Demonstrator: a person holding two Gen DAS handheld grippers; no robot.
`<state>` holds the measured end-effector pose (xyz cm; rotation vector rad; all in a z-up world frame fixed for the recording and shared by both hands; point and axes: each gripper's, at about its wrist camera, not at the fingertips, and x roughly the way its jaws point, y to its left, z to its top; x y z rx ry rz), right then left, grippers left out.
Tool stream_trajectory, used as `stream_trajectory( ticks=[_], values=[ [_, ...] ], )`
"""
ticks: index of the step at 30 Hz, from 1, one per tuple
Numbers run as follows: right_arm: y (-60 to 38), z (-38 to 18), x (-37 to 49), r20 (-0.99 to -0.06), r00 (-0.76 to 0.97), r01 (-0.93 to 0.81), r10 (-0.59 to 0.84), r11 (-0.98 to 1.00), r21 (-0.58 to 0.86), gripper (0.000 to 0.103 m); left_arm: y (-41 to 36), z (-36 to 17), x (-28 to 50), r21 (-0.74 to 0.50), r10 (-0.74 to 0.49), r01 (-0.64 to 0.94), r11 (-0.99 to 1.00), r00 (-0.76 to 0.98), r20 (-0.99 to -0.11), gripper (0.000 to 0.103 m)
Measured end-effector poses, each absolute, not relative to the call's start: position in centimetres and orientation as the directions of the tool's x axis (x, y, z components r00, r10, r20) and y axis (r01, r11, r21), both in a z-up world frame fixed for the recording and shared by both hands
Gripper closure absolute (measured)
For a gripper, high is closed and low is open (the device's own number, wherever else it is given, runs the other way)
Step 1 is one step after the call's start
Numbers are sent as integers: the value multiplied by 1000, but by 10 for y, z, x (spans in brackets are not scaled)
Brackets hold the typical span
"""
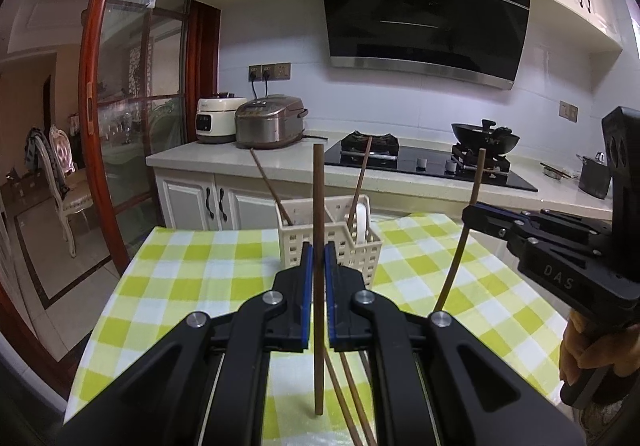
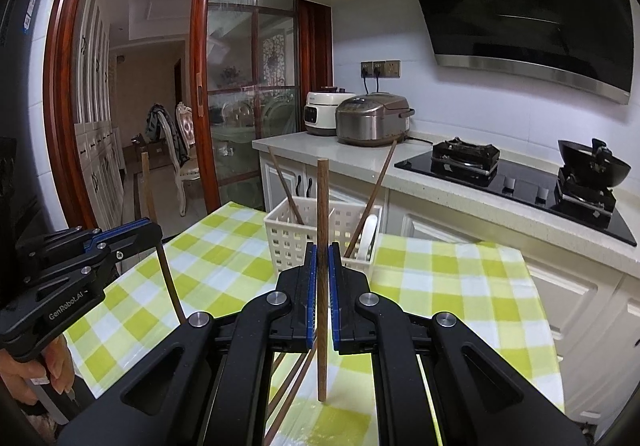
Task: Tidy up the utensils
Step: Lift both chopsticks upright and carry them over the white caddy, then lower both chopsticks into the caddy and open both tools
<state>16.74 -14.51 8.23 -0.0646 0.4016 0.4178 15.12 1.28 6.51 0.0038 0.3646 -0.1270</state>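
Nearest each camera, loose chopsticks (image 1: pixel 352 398) are lying on the checked tablecloth (image 1: pixel 192 274) under the tongs, so sorting is, by my reading, only partly done. Two chopsticks are already leaning in the white slotted utensil basket (image 1: pixel 292 242), one in each end, beside a white utensil (image 1: pixel 362 220).

The left gripper (image 1: pixel 316 258) is gripping one chopstick (image 1: pixel 318 206) upright, jaws closed nearly flat on it. The right gripper (image 2: pixel 323 258) is pinching another chopstick (image 2: pixel 322 206) the same way, its lower tip sitting at or just above the cloth. Both tongs are pointing forward toward the basket, level, side by side but apart.

Beyond, the counter with rice cookers (image 1: pixel 270 122) and a wok (image 1: pixel 484 136) is taking no part in the job
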Motion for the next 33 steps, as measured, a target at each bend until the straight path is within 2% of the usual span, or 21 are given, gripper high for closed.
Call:
stream_trajectory(
  ticks=[9, 21, 27, 33],
  values=[
    [-147, 117, 216, -379, 840, -406, 388, 913, 35, 97, 10, 121, 199, -21, -168, 171, 985, 930, -328, 97],
    [-140, 171, 308, -365, 844, -393, 394, 916, 80, 97, 8, 205, 294, -28, -163, 162, 986, 943, -291, 97],
    [-132, 163, 345, -381, 830, -400, 407, 911, 103, 97, 6, 202, 342, -38, -151, 146, 988, 937, -315, 97],
    [-121, 126, 372, -454, 775, -430, 440, 893, 131, 97, 9, 160, 384, -77, -165, 147, 986, 898, -407, 97]
  ],
)
